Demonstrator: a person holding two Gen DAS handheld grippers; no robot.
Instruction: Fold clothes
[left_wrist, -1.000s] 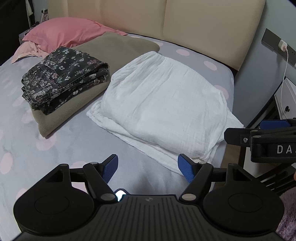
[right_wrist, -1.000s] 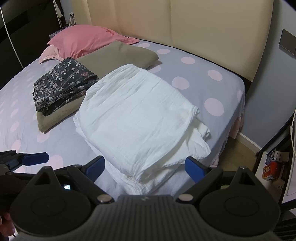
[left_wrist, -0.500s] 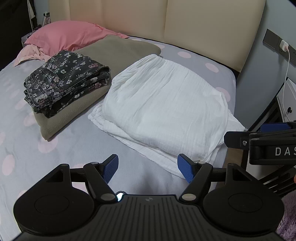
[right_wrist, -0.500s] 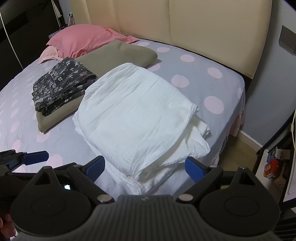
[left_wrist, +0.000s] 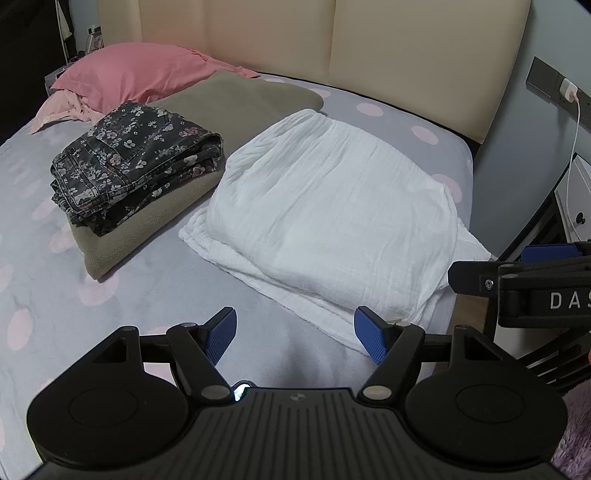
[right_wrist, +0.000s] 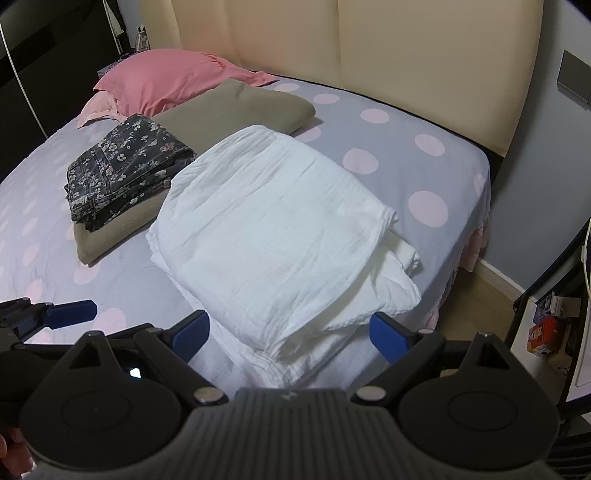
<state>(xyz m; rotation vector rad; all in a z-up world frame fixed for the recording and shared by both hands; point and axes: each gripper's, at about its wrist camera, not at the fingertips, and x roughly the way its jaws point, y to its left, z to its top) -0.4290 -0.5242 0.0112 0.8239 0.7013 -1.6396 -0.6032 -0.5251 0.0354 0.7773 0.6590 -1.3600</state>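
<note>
1. Since the white cloth (left_wrist: 332, 214) is already lying folded into a thick pad on the near right part of the bed (left_wrist: 155, 295), I am judging the folding of this piece as done or nearly done.
2. In the right wrist view the same white cloth (right_wrist: 280, 236) is showing one loose end: its lower layers are sticking out at the right side and front, near the mattress edge, so the stack is not sitting square.
3. My left gripper (left_wrist: 295, 338) is hanging above bare sheet just in front of the cloth's near edge, its jaws standing apart with nothing between them.
4. My right gripper (right_wrist: 290, 332) is hovering over the cloth's near corner, jaws also wide apart; the cloth is lying below them and I am not seeing the pads pressing on it.
5. Further out, the flowered jeans (left_wrist: 136, 162) are sitting folded on the brown blanket (left_wrist: 243, 107), just left of the white cloth, with the pink pillow (left_wrist: 144, 70) behind them by the headboard (left_wrist: 332, 48).
6. For the next move I am thinking of either tucking the sticking-out layers under, which calls for pinching that thin edge without dragging the top layers, or lifting the whole pad with both grippers toward the pile.
</note>
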